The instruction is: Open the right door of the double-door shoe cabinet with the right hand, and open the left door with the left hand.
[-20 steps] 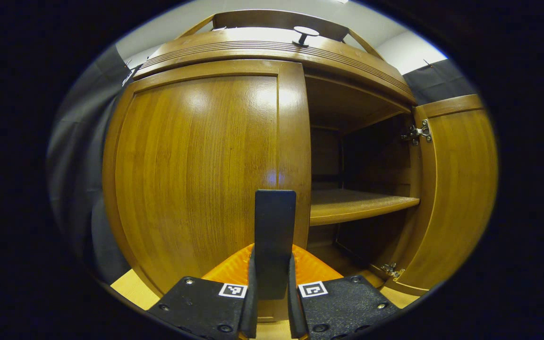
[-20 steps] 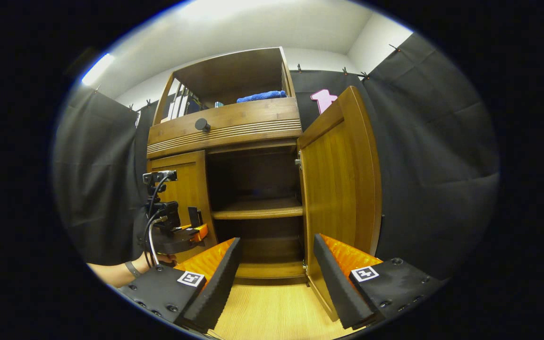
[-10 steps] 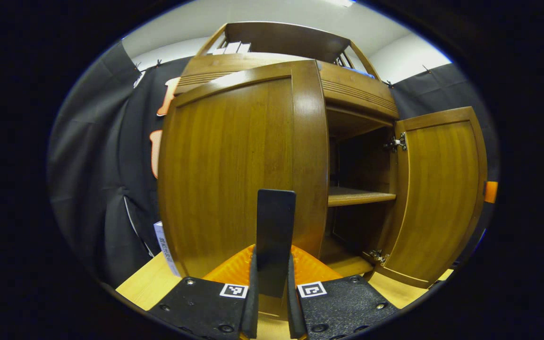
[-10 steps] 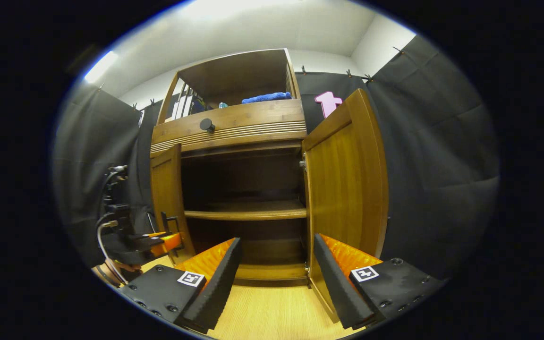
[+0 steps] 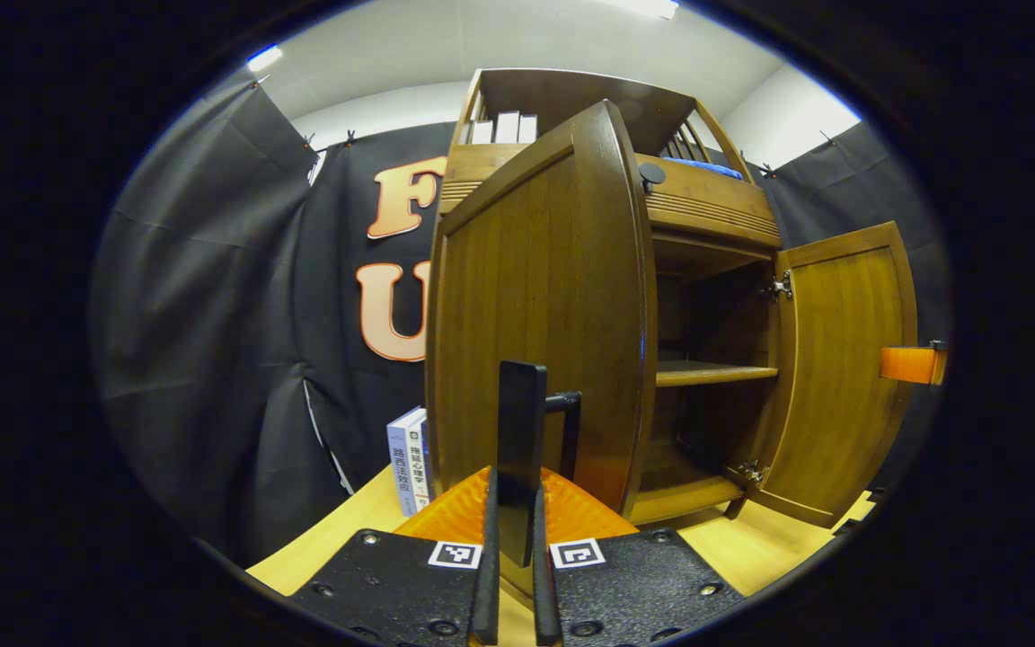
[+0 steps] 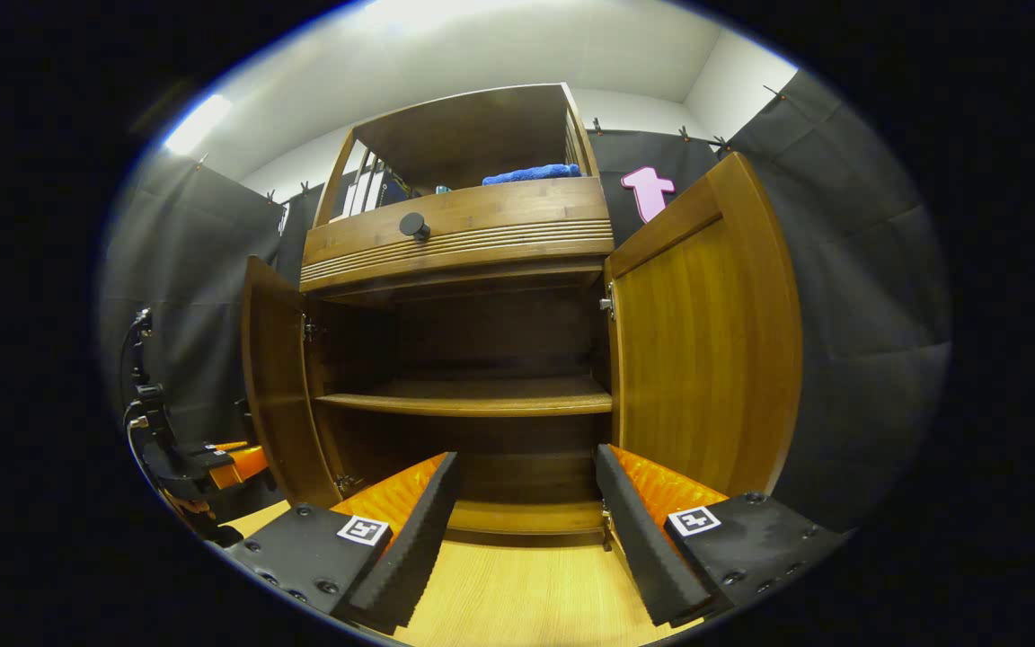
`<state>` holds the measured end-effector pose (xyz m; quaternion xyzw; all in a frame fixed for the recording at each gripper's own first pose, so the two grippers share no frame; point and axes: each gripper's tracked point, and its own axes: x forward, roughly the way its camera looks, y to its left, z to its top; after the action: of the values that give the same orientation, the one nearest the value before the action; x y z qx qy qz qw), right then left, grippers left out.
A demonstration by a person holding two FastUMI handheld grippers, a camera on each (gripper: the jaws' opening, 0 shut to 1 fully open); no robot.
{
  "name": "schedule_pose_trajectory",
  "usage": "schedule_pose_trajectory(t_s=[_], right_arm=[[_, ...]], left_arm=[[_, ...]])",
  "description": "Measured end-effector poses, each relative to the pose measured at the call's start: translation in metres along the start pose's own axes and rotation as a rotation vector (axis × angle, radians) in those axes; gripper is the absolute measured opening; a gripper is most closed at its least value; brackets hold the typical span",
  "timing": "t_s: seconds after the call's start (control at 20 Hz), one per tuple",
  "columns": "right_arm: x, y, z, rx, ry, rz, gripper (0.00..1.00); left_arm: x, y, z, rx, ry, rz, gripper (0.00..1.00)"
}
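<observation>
left door [image 5: 535, 305]: shut → swung wide open | left tool [image 5: 517, 539]: drawn back with handle [image 5: 522, 449]

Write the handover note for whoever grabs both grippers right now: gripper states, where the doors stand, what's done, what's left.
Left gripper: shut on the left door's handle, holding that door.
Right gripper: open, holding nothing, facing the cabinet from in front, apart from both doors.
Left door: swung well out from the cabinet.
Right door: wide open.
Inside, the shelf is in plain sight.
Done: both doors are open.
Left: release the handle and draw the left gripper back; swing the left door further only if you want it as wide as the right.
</observation>
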<state>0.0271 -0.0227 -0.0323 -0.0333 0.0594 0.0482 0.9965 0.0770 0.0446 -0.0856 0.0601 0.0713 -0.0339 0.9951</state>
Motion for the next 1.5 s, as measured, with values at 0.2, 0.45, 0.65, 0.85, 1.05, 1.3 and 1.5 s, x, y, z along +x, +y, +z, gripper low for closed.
schedule_pose_trajectory(t_s=[0.2,0.45,0.65,0.85,1.05,1.3,1.5], right_arm=[[0.007,0.001,-0.002,0.004,0.003,0.006,0.98],[0.009,0.001,-0.006,0.019,0.01,0.007,0.98],[0.008,-0.003,-0.006,0.018,0.014,0.0,0.98],[0.004,-0.004,-0.003,0.012,0.011,-0.009,0.98],[0.0,-0.004,-0.002,0.002,0.011,-0.01,1.0],[-0.001,-0.004,-0.003,0.002,0.02,-0.012,0.98],[0.006,0.001,-0.01,0.009,0.031,-0.006,1.0]], left_arm=[[-0.012,0.038,0.003,0.005,-0.015,0.034,0.11],[-0.015,0.091,0.003,-0.044,-0.034,0.089,0.02],[-0.016,0.098,0.005,-0.043,-0.051,0.011,0.01],[-0.014,0.115,0.003,-0.113,-0.058,-0.062,0.05],[-0.013,0.129,0.003,-0.141,-0.07,-0.127,0.06],[-0.018,0.142,-0.002,-0.066,-0.043,-0.134,0.06],[-0.039,0.153,-0.003,-0.078,-0.041,-0.103,0.06]])
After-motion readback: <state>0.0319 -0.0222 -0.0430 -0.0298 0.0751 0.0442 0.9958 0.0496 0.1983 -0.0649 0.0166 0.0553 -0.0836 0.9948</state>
